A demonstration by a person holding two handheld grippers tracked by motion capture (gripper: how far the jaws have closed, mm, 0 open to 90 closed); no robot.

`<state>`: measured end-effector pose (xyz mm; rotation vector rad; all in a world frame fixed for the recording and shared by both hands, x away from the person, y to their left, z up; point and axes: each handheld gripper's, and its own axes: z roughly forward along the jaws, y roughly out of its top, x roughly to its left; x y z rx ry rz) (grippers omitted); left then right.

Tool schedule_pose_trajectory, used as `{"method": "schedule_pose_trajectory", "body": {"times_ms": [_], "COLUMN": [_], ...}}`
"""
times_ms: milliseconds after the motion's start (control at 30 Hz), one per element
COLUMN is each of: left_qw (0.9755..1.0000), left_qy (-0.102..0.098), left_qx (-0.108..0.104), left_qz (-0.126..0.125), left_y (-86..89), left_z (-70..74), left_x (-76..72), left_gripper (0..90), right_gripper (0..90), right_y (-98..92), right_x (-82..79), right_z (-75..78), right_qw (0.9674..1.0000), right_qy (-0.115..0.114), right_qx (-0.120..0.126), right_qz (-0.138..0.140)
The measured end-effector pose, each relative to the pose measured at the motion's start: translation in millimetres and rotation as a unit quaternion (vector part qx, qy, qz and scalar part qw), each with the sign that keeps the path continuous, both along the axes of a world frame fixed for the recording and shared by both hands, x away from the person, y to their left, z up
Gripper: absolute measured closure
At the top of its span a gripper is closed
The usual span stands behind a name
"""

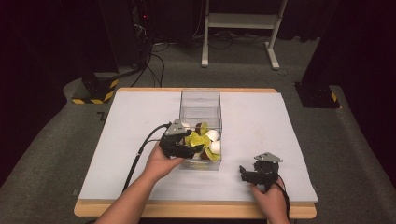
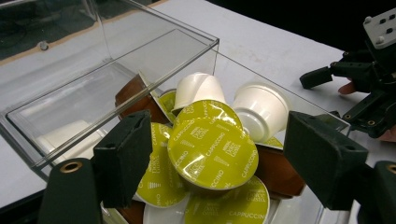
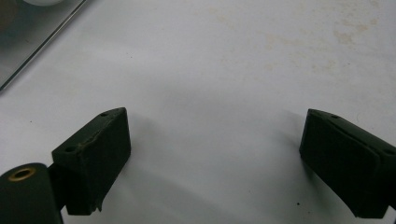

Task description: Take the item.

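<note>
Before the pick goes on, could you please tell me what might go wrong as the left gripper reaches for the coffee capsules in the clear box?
1. The capsules lie heaped and tilted; the left gripper, open around the top green-lidded one, may pinch its neighbours or let it slip.
2. The clear box has thin walls close beside the jaws; a bump could push it across the table.
3. The right gripper is open over the table, apart from the box, so nothing steadies it.

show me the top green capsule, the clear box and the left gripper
top green capsule (image 2: 212, 151), left gripper view, middle of its foil lid.
clear box (image 1: 200, 99), high view, bare far wall.
left gripper (image 2: 217, 163), left gripper view, midway between its fingertips.
</note>
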<state>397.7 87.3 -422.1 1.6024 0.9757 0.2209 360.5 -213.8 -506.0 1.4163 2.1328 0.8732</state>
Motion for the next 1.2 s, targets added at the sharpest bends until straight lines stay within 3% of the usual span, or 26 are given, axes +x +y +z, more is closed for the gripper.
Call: {"method": "schedule_pose_trajectory", "body": {"times_ms": [400,833,933,1200], "left_qw": [0.9991,0.9981,0.9973,0.9972], "left_qy": [0.007,-0.001,-0.002,0.005], "left_qx": [0.042,0.062,0.073,0.074], "left_qz": [-0.003,-0.003,-0.008,0.003], "left_y": [-7.8,-16.9,-17.6,-19.2], "left_z": [-8.4,-10.7,-12.7,-14.6], "left_x": [6.7,6.8,6.7,7.0], "left_gripper": [24.2,27.2,35.0,35.0], "right_gripper": [8.8,8.8,8.8,8.8], "right_y": [-0.1,0.0,-0.2,-0.2], "right_x": [0.0,-0.1,0.1,0.0], "right_z": [0.0,0.1,0.1,0.1], "right_qw": [1.0000,1.0000,1.0000,1.0000], "right_qy": [0.000,0.001,0.000,0.000], "right_qx": [0.000,0.001,0.001,0.001], "right_qz": [0.000,-0.001,0.000,0.000]}}
